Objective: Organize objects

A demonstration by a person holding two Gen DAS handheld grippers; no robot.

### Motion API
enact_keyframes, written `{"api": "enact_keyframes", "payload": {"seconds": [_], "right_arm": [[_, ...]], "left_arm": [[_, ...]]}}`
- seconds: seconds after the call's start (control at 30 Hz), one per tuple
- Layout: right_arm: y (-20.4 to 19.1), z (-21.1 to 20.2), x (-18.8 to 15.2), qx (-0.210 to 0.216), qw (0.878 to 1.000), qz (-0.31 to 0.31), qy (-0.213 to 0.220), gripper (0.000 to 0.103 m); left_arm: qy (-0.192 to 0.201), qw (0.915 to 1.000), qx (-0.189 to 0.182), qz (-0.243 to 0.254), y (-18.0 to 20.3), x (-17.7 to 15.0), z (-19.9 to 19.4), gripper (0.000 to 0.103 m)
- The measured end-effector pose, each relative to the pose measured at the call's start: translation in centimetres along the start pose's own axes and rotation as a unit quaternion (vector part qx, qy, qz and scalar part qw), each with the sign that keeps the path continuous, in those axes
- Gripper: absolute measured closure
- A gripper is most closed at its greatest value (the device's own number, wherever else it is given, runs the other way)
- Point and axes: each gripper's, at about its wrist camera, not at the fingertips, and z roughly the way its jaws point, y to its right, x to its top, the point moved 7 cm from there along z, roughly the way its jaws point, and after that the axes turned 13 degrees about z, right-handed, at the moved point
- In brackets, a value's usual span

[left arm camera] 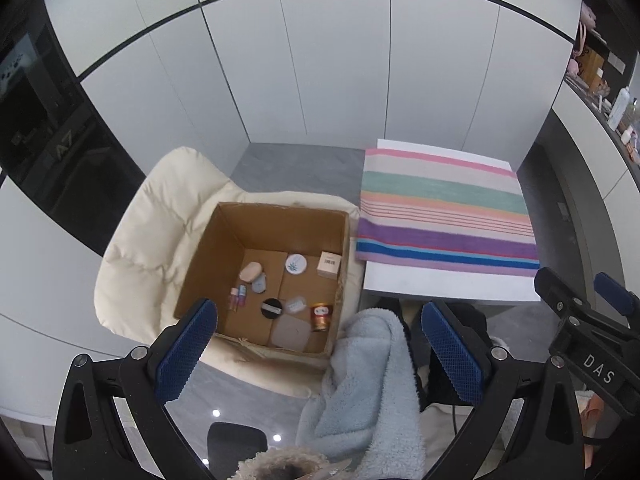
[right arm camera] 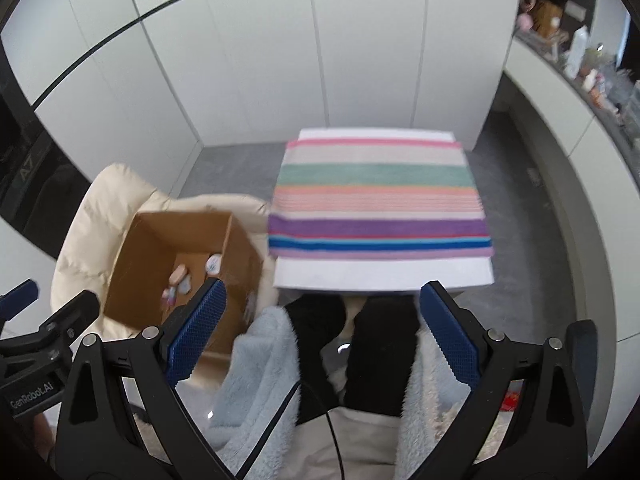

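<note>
Overhead, both grippers hover empty, jaws spread wide: left gripper (left arm camera: 320, 352) above the box (left arm camera: 224, 236) holding small items, right gripper (right arm camera: 322, 336) before the striped cloth (right arm camera: 378, 196) on the tabletop (right arm camera: 380, 274).

The cloth (left arm camera: 444, 208) on the white table (left arm camera: 440, 282) carries stripes of pink, beige, green, orange, purple and blue. Left of it, a brown box (left arm camera: 224, 240) sits on a cream cushion (left arm camera: 152, 216). Nearer lies a pale blue fleece (left arm camera: 360, 380).
</note>
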Motion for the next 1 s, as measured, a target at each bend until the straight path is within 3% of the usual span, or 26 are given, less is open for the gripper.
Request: {"api": "enact_keyframes", "payload": {"seconds": [0.4, 0.57, 1.0], "right_arm": [[-0.7, -0.4, -1.1, 0.004, 1.000, -0.014, -0.005, 0.004], [-0.6, -0.2, -1.4, 0.000, 1.000, -0.014, -0.006, 0.004], [-0.8, 0.0, -1.5, 0.001, 1.000, -0.020, -0.006, 0.004]], "left_arm": [[-0.006, 0.9998, -0.017, -0.002, 0.0, -0.2, 0.5, 0.000], [-0.003, 0.9999, 0.005, 0.011, 0.2, -0.1, 0.2, 0.000], [-0.007, 0.9999, 0.005, 0.013, 0.3, -0.1, 0.7, 0.000]]}}
